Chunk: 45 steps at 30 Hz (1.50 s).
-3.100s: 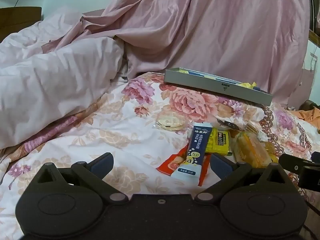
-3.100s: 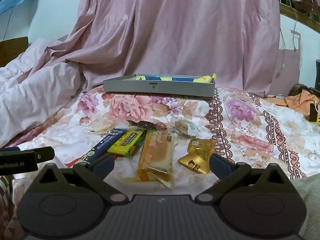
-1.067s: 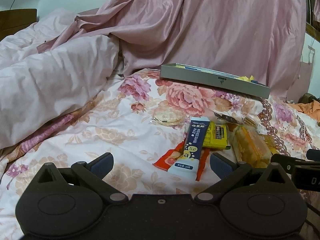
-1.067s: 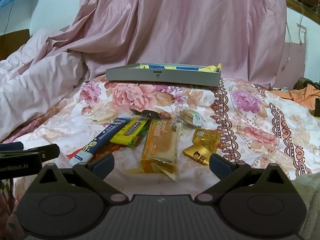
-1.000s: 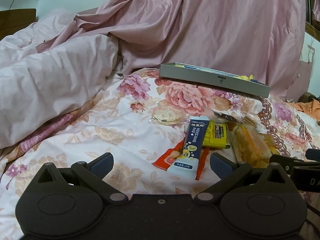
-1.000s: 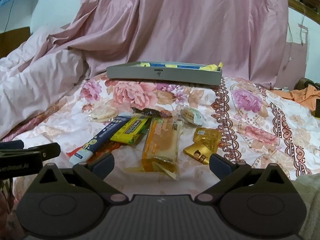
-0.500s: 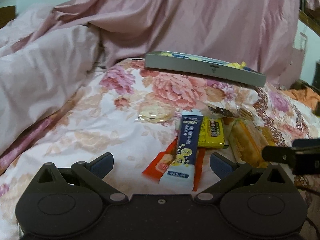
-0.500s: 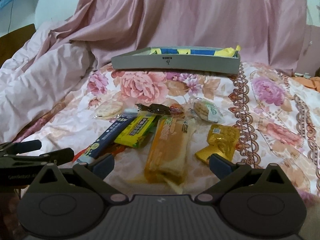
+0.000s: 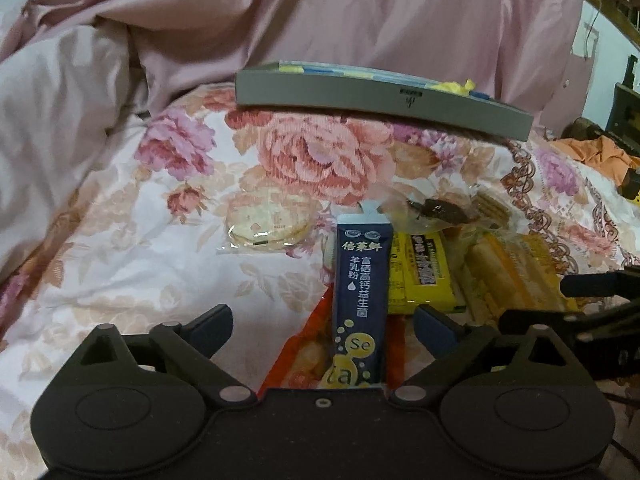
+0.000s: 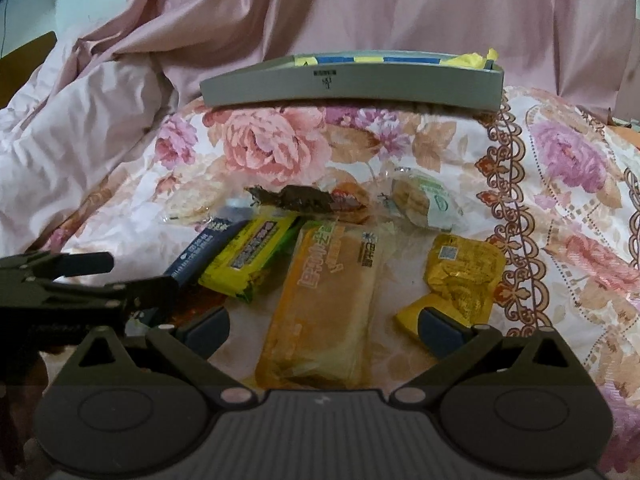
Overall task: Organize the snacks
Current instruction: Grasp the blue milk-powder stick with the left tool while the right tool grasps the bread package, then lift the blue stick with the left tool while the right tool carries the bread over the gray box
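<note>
Snacks lie in a loose pile on a floral bedspread. In the left wrist view my left gripper (image 9: 322, 326) is open, its fingers on either side of a dark blue stick pack (image 9: 362, 288) lying on an orange-red packet (image 9: 298, 364). Beside them are a yellow bar (image 9: 424, 276) and a round rice cracker (image 9: 266, 226). In the right wrist view my right gripper (image 10: 324, 330) is open around the near end of an orange bread pack (image 10: 326, 304). A gold pouch (image 10: 460, 280), a wrapped biscuit (image 10: 426, 200) and a dark candy (image 10: 296, 196) lie close by.
A flat grey tray (image 10: 352, 82) holding yellow and blue items stands at the far side of the bedspread. Pink bedding (image 9: 52, 120) is heaped on the left, and pink drapery hangs behind. Orange cloth (image 9: 600, 152) lies at the far right.
Both grippers have moved forward and down toward the pile. The blue stick pack now lies between the left fingers, the bread pack between the right ones. Both stay open.
</note>
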Each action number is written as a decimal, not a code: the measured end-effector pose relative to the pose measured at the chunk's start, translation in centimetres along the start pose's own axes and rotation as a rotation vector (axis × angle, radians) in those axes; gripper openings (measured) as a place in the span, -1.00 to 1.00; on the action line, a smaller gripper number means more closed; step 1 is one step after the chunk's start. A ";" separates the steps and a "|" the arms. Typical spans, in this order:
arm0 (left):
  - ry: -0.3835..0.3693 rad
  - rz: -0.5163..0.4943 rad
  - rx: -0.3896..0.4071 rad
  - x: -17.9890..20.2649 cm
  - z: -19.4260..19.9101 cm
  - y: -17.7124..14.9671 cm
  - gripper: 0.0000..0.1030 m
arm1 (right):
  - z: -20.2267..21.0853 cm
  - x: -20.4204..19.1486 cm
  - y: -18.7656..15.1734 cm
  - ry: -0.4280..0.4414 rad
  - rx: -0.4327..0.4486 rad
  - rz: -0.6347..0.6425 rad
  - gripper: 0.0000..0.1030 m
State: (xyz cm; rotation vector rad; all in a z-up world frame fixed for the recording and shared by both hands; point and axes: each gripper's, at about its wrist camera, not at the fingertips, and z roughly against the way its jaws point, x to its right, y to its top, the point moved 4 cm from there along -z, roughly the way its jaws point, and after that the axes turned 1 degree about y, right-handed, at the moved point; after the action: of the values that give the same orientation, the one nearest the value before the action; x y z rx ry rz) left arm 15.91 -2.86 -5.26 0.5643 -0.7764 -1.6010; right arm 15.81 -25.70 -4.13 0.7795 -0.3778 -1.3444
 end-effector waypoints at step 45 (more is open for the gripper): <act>-0.057 0.126 -0.072 2.9 2.1 1.8 -0.50 | 1.5 -1.5 0.4 0.010 0.117 0.026 -0.03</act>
State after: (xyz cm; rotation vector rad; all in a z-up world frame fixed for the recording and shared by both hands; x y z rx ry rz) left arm 15.07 -5.49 -2.30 0.4116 -0.7790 -1.5276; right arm 14.77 -24.65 -2.54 0.8753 -0.4606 -1.3021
